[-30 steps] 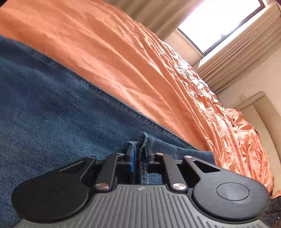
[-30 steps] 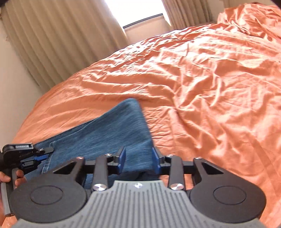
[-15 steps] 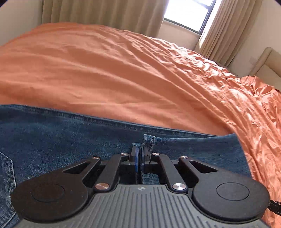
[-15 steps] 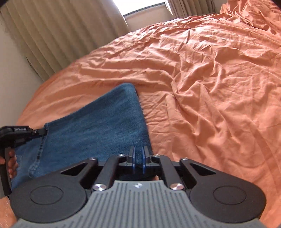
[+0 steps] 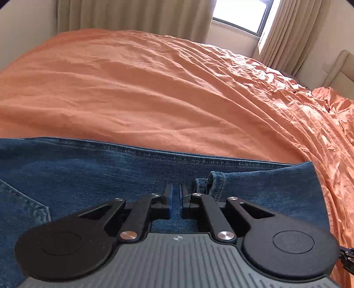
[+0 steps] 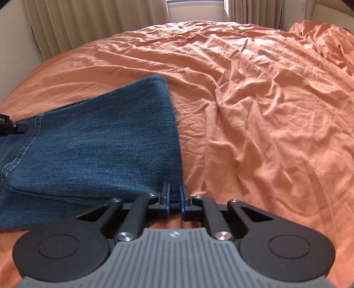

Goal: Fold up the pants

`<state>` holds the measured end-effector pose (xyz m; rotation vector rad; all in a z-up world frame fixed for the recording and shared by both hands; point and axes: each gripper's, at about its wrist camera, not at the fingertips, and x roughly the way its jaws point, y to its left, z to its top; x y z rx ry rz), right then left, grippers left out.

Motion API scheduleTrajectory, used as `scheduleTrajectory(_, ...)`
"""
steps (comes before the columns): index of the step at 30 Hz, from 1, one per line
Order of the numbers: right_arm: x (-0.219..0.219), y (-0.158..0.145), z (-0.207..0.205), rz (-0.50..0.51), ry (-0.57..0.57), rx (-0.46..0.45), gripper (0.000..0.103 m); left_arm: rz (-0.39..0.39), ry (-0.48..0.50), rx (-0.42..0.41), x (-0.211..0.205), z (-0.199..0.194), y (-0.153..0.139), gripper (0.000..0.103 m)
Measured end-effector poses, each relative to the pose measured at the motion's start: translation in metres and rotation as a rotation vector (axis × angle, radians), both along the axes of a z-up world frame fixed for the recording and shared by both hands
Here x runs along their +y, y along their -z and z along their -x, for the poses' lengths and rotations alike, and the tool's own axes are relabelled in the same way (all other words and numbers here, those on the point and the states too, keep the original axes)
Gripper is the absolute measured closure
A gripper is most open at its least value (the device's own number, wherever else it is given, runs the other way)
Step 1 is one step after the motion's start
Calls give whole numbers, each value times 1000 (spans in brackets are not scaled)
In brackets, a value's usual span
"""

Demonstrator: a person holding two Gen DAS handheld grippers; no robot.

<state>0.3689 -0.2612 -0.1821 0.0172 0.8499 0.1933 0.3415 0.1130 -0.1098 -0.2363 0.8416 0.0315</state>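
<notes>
Blue denim pants (image 5: 93,177) lie folded on an orange bed sheet (image 5: 154,93). In the left wrist view my left gripper (image 5: 176,200) hovers over the denim with a narrow gap between its blue pads; nothing sits between them. A bunched hem (image 5: 213,182) lies just right of its fingers. In the right wrist view the pants (image 6: 99,144) stretch away to the left, and my right gripper (image 6: 174,200) sits at their near right corner, pads slightly apart with the denim edge in the gap. The left gripper's tip (image 6: 13,127) shows at the far left.
The crumpled orange sheet (image 6: 265,110) covers the whole bed. Beige curtains (image 5: 132,15) and a bright window (image 5: 241,13) stand behind it. A beige padded headboard (image 5: 338,68) is at the right.
My left gripper has let go of the hem and opened a little; the hem now lies to its right. My right gripper shut on the denim corner, then parted slightly. Both views tilted level.
</notes>
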Motion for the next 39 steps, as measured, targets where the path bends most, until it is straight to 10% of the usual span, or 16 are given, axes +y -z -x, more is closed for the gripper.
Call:
scheduleTrajectory(13, 101, -40, 54, -118, -350, -242, 88, 116, -267, -122, 115, 128, -48, 72)
scheduleTrajectory(25, 175, -32, 37, -162, -413, -158, 78, 329, -604, -215, 238, 210, -12, 60)
scheduleTrajectory(39, 202, 12, 4, -187, -401, 41, 81, 513, -772, -227, 299, 178, 60, 50)
